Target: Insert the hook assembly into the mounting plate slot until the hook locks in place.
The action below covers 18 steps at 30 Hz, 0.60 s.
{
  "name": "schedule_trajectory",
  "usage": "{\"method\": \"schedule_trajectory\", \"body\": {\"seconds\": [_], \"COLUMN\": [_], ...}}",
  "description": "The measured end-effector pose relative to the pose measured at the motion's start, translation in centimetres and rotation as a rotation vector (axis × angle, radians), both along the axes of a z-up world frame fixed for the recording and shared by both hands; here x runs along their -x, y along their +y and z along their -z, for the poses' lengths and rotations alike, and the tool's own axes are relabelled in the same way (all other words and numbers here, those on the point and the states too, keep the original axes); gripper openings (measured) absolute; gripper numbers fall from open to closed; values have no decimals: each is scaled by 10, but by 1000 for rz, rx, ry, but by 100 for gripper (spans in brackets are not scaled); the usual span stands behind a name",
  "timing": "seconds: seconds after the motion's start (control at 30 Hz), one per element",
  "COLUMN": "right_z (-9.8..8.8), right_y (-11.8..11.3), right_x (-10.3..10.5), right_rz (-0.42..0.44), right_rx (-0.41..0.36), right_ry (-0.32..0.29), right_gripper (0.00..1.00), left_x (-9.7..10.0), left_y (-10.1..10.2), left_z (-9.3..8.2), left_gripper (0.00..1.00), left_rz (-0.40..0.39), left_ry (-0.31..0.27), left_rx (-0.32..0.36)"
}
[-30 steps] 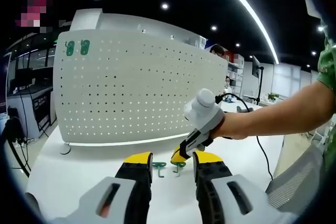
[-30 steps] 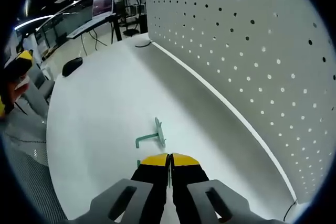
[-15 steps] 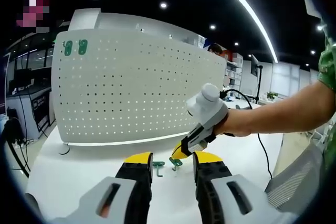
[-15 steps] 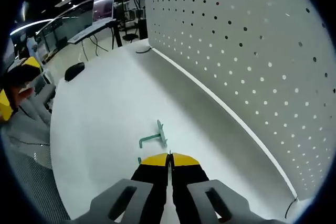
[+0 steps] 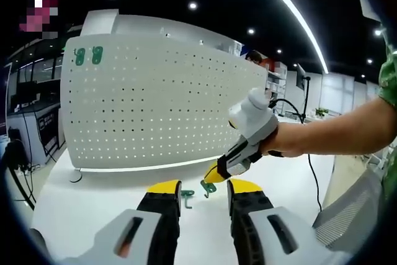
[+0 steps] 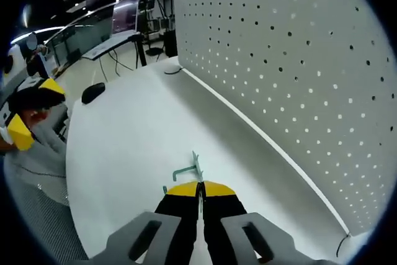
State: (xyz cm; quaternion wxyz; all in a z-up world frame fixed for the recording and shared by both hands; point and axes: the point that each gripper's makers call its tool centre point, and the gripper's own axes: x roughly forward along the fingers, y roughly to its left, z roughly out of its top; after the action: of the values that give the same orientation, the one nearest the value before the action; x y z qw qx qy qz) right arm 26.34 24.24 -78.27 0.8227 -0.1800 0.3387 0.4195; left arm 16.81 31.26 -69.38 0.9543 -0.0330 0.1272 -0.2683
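Right claw (image 5: 214, 184) pinches one green hook (image 5: 208, 188) clear of the desk (image 5: 93, 203); left claw (image 5: 203, 192) gapes, empty. Next: carry it up to the pegboard (image 5: 155, 103).

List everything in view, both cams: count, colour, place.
pegboard: 1, white, upright at the back of the table
table: 1, white, under everything
mounted hooks: 2, green, top left corner of the pegboard
held hook: 1, green, in the right gripper, lifted off the table
loose hook: 1, green, on the table beside the held one
mouse: 1, black, far end of the table
monitor: 1, dark, on a desk beyond the table
right gripper: 1, grey with yellow tips, shut on the held hook
left gripper: 1, grey and black with yellow tips, open, low over the table
arm: 1, bare, green sleeve, holding the right gripper
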Motion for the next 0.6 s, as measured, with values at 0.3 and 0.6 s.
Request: {"method": "schedule_trajectory", "body": {"seconds": [0.3,0.6], "right_z": [-32,-73], "right_y": [8,15], "right_x": [8,16], "right_rz": [2,10], "right_rx": [-76,-176], "right_ry": [-45,-91], "right_gripper": [0,0], "left_x": [0,-1], "left_y": [0,0], "left_z": [0,-5], "left_gripper": [30,30], "left_rz": [-6,-13], "left_ry": [3,-4], "left_rx": [2,4]}}
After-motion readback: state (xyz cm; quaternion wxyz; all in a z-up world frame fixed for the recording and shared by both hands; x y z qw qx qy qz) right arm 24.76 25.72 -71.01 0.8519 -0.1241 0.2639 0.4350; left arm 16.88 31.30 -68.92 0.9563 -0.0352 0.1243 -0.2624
